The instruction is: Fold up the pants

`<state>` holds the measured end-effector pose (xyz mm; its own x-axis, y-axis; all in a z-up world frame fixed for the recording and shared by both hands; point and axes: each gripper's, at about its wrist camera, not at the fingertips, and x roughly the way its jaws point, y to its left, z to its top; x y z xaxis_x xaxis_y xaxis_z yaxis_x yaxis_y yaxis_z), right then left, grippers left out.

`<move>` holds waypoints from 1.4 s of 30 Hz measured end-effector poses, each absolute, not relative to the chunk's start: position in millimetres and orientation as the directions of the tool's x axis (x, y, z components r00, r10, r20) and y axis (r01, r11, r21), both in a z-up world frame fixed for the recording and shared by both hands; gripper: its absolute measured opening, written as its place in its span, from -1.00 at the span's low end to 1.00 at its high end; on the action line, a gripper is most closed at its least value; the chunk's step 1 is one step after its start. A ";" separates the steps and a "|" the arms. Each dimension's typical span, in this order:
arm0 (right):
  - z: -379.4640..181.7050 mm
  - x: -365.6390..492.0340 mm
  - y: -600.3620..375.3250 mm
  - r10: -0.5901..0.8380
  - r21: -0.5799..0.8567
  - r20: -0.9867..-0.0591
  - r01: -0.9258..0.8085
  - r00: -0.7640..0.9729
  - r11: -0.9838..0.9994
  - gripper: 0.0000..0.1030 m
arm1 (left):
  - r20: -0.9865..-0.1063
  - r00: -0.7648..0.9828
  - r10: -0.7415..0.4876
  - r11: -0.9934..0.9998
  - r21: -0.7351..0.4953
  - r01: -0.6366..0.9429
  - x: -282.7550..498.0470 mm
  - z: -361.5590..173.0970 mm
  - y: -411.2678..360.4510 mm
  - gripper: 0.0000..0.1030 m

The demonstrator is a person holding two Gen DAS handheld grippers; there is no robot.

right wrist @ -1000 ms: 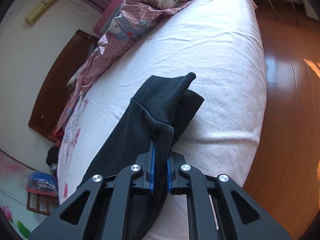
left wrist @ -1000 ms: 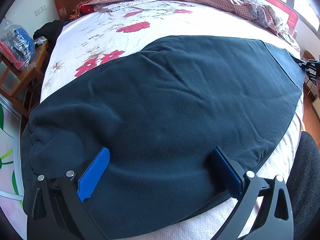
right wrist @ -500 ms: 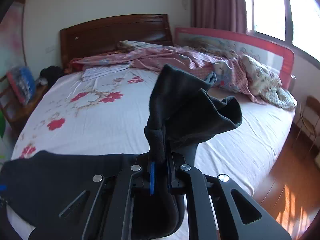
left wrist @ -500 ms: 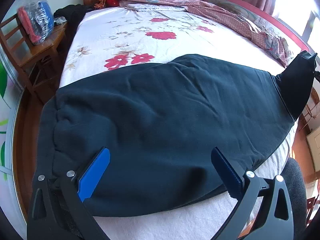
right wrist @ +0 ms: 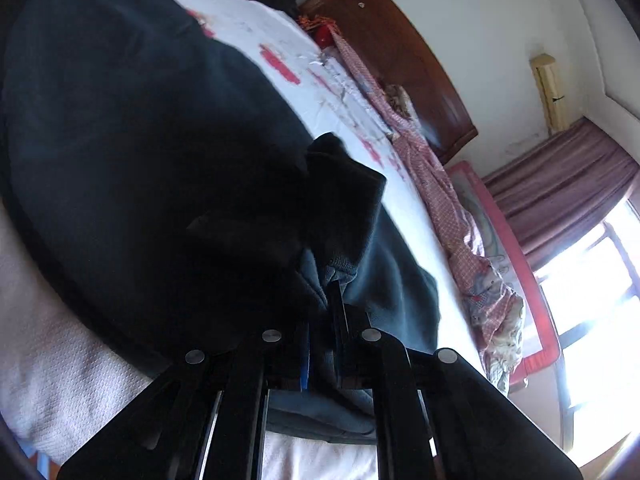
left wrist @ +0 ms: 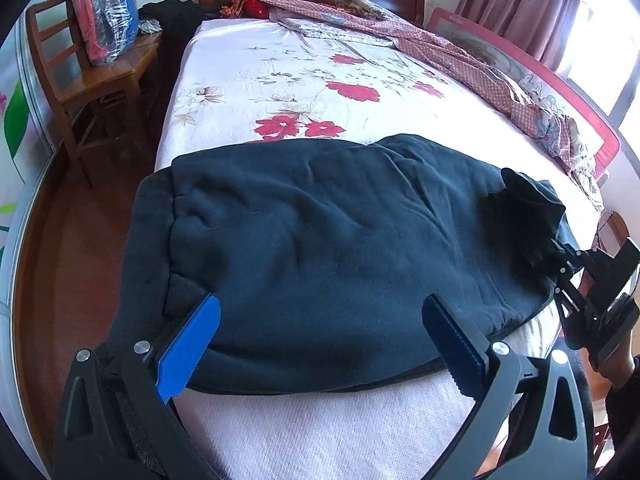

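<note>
Right now the right gripper [right wrist: 320, 320] pinches the hem end of the dark pants [left wrist: 340, 240] over the bed [left wrist: 320, 432], left gripper [left wrist: 320, 344] spread & empty, mid-fold; next, I'd guess, lay hem onto waistband w/ edges matched.

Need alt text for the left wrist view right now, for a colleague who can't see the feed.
Dark pants lie across the near end of a floral bed, the open left gripper hovering over their near edge. At right, the right gripper pinches a bunched end of the pants. A wooden chair stands at left.
</note>
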<state>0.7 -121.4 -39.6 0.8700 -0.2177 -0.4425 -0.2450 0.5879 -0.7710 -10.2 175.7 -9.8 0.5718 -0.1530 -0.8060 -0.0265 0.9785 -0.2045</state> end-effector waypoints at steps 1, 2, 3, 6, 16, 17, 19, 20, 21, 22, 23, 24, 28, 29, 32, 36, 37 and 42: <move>-27.7 -4.8 -120.6 -0.196 -0.761 -0.422 -0.229 0.885 0.607 -0.85 | -0.807 0.570 -0.153 0.978 -0.207 -0.030 -9.6 -10.9 175.8 0.96; -20.1 -10.7 -118.6 -0.180 -0.761 -0.394 -0.210 0.901 0.614 -0.85 | -0.810 0.567 -0.150 0.978 -0.206 -0.034 -8.0 -12.1 175.3 0.96; -19.6 -14.6 -115.7 -0.163 -0.762 -0.395 -0.223 0.904 0.608 -0.84 | -0.812 0.565 -0.147 0.979 -0.203 -0.037 -6.9 -12.4 174.8 0.96; -62.8 -14.1 -107.2 -0.178 -0.765 -0.550 -0.407 0.816 0.500 -0.55 | -0.814 0.564 -0.143 0.979 -0.200 -0.041 -6.6 -12.9 174.0 0.96; 38.5 4.0 -182.3 0.134 -0.206 -0.755 -0.427 0.642 0.881 -0.39 | -0.814 0.560 -0.155 0.968 -0.239 -0.078 -8.9 -16.3 182.2 0.96; 45.1 15.7 -189.8 0.096 -0.204 -0.737 -0.357 0.668 0.911 -0.39 | -0.817 0.558 -0.148 0.970 -0.229 -0.079 -8.2 -16.4 180.5 0.96; 50.3 35.6 -194.8 0.065 -0.191 -0.715 -0.285 0.696 0.939 -0.39 | -0.816 0.560 -0.145 0.971 -0.226 -0.079 -9.6 -15.7 179.6 0.96; 49.4 46.3 -198.0 0.038 -0.188 -0.705 -0.239 0.708 0.953 -0.39 | -0.814 0.561 -0.150 0.969 -0.233 -0.080 -10.8 -15.3 180.7 0.96; 43.7 52.6 -195.9 0.055 -0.158 -0.715 -0.238 0.697 0.958 -0.39 | -0.811 0.564 -0.157 0.966 -0.244 -0.081 -11.7 -14.4 182.3 0.96; 33.3 58.7 -190.5 0.070 -0.155 -0.737 -0.269 0.673 0.951 -0.39 | -0.807 0.567 -0.163 0.963 -0.255 -0.085 -12.9 -13.3 184.4 0.96; 18.5 62.0 -186.1 0.033 -0.216 -0.766 -0.305 0.642 0.928 -0.39 | -0.805 0.570 -0.168 0.959 -0.267 -0.095 -14.3 -12.0 188.2 0.96; -5.9 64.1 -169.4 -0.007 -0.277 -0.807 -0.367 0.591 0.888 -0.39 | -0.802 0.572 -0.172 0.953 -0.282 -0.107 -16.2 -11.1 191.7 0.96; -16.8 41.1 -158.7 -0.071 -0.438 -0.707 -0.357 0.704 0.825 -0.39 | -0.792 0.564 -0.235 0.905 -0.390 -0.171 -23.1 -13.4 209.4 0.96; -10.2 42.3 -160.3 -0.063 -0.421 -0.717 -0.360 0.694 0.832 -0.39 | -0.788 0.558 -0.260 0.886 -0.424 -0.187 -26.1 -15.4 212.9 0.96; 9.9 29.2 -157.7 0.027 -0.359 -0.701 -0.386 0.712 0.850 -0.39 | -0.778 0.545 -0.312 0.839 -0.495 -0.227 -34.9 -21.6 217.0 0.96; 14.4 -4.9 -161.5 0.125 -0.374 -0.670 -0.478 0.732 0.795 0.48 | -0.776 0.513 -0.367 0.776 -0.560 -0.291 -42.7 -30.3 222.5 0.96; 12.4 -11.0 -160.4 0.134 -0.371 -0.677 -0.493 0.724 0.787 0.48 | -0.777 0.503 -0.378 0.762 -0.570 -0.308 -44.0 -33.5 224.3 0.96; 4.4 -13.6 -153.8 0.141 -0.395 -0.673 -0.514 0.726 0.761 0.48 | -0.785 0.435 -0.441 0.693 -0.606 -0.391 -49.9 -56.4 220.8 0.96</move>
